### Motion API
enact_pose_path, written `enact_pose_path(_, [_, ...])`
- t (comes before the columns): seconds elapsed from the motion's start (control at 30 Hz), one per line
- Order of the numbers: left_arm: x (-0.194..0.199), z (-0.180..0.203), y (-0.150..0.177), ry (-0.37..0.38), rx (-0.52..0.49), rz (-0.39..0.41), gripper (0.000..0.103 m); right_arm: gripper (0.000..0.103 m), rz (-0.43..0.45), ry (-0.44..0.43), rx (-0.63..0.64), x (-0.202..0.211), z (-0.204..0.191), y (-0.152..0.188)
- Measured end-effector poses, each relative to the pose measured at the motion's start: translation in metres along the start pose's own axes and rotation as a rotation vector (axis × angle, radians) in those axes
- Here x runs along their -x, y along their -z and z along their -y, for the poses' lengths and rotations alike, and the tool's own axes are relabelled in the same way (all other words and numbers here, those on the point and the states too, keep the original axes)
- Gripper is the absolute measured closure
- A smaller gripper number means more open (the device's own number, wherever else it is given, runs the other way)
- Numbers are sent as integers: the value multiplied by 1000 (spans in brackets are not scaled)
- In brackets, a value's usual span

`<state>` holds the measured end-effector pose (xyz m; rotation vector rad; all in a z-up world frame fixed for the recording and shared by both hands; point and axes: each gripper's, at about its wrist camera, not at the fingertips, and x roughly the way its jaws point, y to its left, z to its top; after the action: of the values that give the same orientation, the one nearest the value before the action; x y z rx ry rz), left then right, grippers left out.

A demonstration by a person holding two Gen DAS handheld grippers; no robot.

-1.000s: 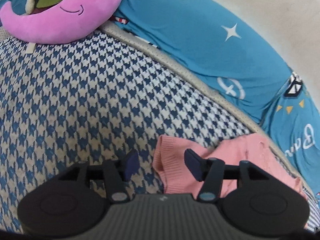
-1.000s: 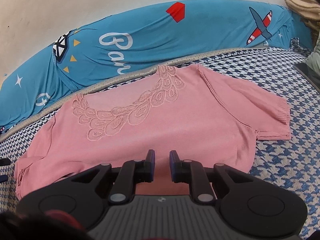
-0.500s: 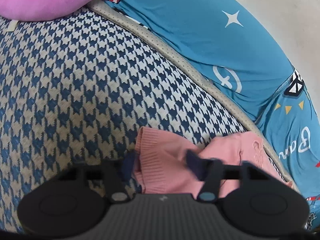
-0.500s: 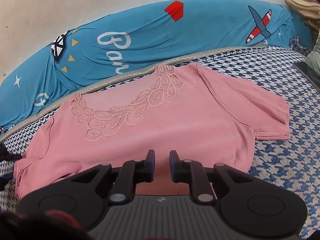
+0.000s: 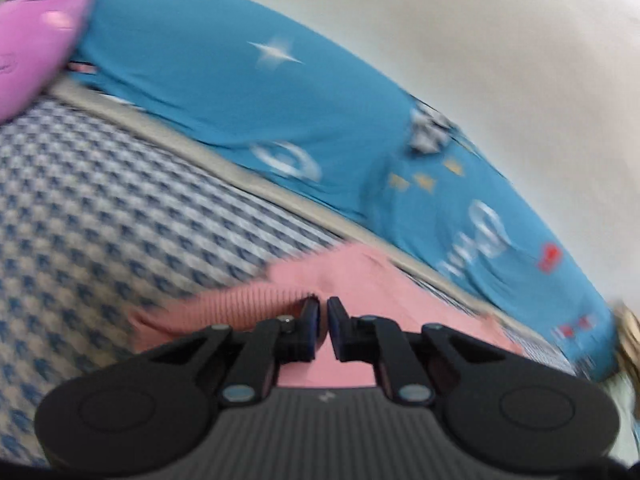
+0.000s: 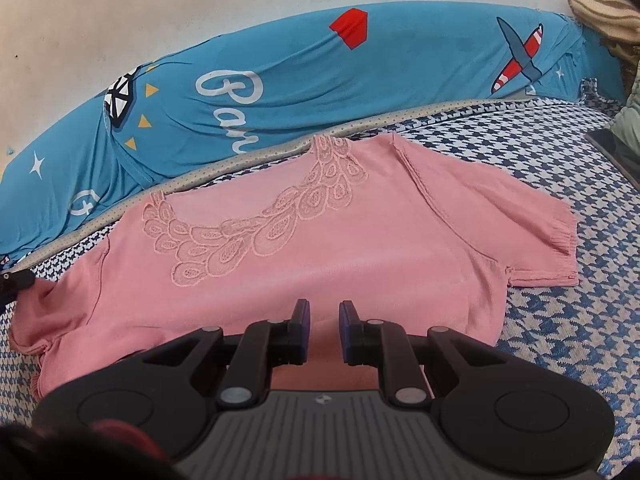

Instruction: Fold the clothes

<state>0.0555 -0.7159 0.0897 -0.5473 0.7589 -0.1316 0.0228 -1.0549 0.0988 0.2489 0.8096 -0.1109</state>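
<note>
A pink short-sleeved top (image 6: 320, 248) with a lace neckline lies flat, front up, on the houndstooth bedspread (image 6: 580, 340). My right gripper (image 6: 324, 316) sits at the middle of its near hem, fingers narrowly apart with pink fabric bunched between them. In the blurred left wrist view, my left gripper (image 5: 323, 312) is shut on the ribbed edge of the top's left sleeve (image 5: 240, 304), which is drawn up off the bedspread (image 5: 100, 220). The left gripper's dark tip (image 6: 12, 284) shows at that sleeve in the right wrist view.
A long blue printed bolster (image 6: 280, 80) runs along the wall behind the top. A purple plush (image 5: 28, 40) lies at the far left. At the right edge are a dark flat object (image 6: 616, 152) and a beige knitted item (image 6: 600, 12).
My left gripper went from open around the sleeve's edge to shut on it, and has swung right and up with the sleeve. The right gripper has stayed in place.
</note>
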Motion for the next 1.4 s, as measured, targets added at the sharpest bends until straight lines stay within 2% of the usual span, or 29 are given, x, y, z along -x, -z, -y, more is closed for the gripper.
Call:
enact_pose_path(0.07, [-7,19,13,76,-83,-81,95,87,3,2,-3,0,0,-1])
enact_pose_path(0.13, [-11,32,28,117,-158,-142,93,87,1,0,-9,-1,-1,-2])
enact_pose_path(0.2, [-14,44,40,126,-246,-176,80,87,0,-2,-9,-2,-1,-2])
enact_pose_path(0.27, [-17,54,50,133,-322,-215,75,87,-1,-5,-3,-2,-3,-2])
enact_pose_path(0.37, [-8,55,53,132,-336,-195,61,87,-6,-10,-1,-3,-3,-1])
enact_pose_path(0.47, [2,43,44,118,-305,-159,52,87,-7,-20,-3,-3,-4,-2])
enact_pose_path(0.53, [9,33,35,103,-263,-131,52,87,-4,-37,5,-2,-7,-2])
enact_pose_path(0.57, [10,27,31,87,-237,-117,49,87,-2,-49,11,-2,-9,-2])
enact_pose_path(0.7, [14,8,14,32,-135,-52,24,87,28,-147,66,-1,-32,0])
enact_pose_path(0.97, [10,-17,1,-96,7,-1,8,87,89,-345,177,1,-77,5])
enact_pose_path(1.07, [13,-20,-3,-120,25,29,8,87,111,-417,219,2,-95,7])
enact_pose_path(1.23, [17,-22,-11,-141,41,51,7,86,113,-424,293,-10,-123,13])
enact_pose_path(1.33, [18,-28,-16,-137,73,43,6,71,114,-428,338,-18,-141,16])
enact_pose_path(1.4, [19,-32,-19,-138,95,43,6,68,114,-431,367,-23,-152,19])
